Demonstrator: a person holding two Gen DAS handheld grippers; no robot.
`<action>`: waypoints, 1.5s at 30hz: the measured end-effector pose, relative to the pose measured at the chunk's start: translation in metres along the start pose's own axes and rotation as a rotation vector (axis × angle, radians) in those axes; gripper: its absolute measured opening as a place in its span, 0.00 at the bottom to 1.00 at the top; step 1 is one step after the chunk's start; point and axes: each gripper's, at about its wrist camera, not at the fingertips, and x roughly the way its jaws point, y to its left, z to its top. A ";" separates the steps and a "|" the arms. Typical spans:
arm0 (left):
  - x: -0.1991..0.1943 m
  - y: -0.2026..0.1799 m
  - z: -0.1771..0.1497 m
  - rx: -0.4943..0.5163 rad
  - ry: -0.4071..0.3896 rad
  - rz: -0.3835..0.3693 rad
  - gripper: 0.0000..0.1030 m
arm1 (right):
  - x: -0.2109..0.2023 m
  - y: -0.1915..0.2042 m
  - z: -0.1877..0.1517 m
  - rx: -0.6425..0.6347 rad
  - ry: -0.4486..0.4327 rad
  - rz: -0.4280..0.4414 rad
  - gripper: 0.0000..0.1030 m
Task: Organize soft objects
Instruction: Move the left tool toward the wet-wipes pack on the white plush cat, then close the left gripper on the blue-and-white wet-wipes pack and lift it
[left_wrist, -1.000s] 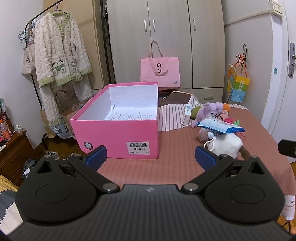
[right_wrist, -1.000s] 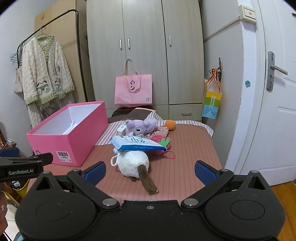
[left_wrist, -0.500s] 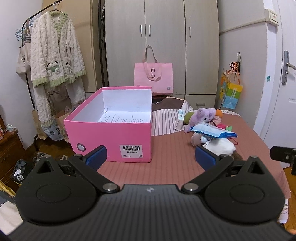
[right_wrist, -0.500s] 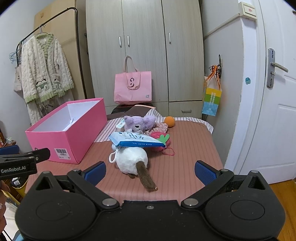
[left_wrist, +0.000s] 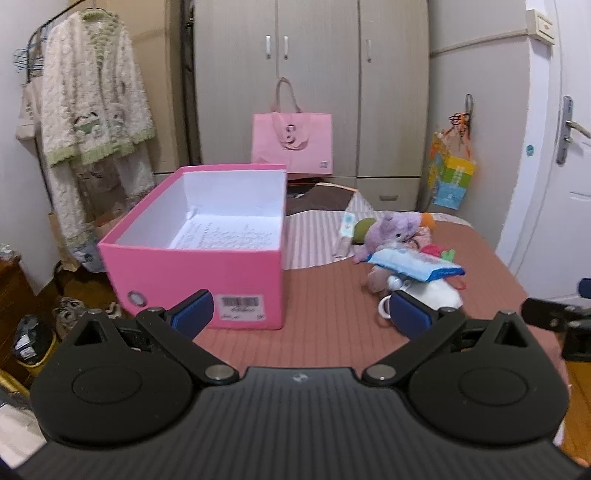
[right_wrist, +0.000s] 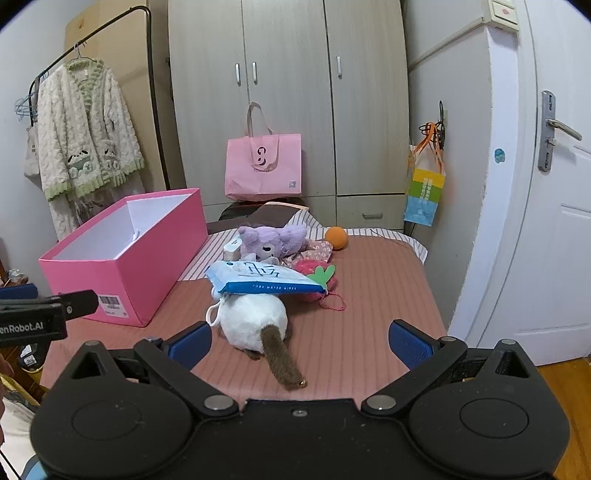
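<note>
none of the soft toys is in the pink box so far; from the left camera only a printed sheet of paper lies on its white floor, so the sorting looks barely begun. all the soft things sit in one heap on the bed, to the right of the box and apart from it. nearest is the white plush toy with its brown tail pointing back toward the camera, and a blue wipes pack rests right on top of it. behind them sit the purple plush, a pink strawberry toy and an orange ball.

the right gripper hangs low over the bed edge, fingers spread wide with nothing between them; the white toy lies just ahead, a little left of centre, its tail reaching into the gap without touching either pad. the left gripper is spread wide too, holding nothing, facing the front wall of the box; the heap sits off past its right finger. my read: the wipes pack probably needs shifting first, or it slides off in the lift.
</note>
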 end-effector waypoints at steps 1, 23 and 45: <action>0.002 -0.001 0.004 -0.001 0.001 -0.010 1.00 | 0.000 0.000 0.002 -0.012 -0.018 0.023 1.00; 0.139 -0.026 0.035 -0.139 0.192 -0.208 0.56 | 0.147 -0.050 0.051 -0.028 0.112 0.403 0.88; 0.144 -0.026 0.025 -0.230 0.262 -0.275 0.35 | 0.205 -0.084 0.041 0.224 0.283 0.570 0.58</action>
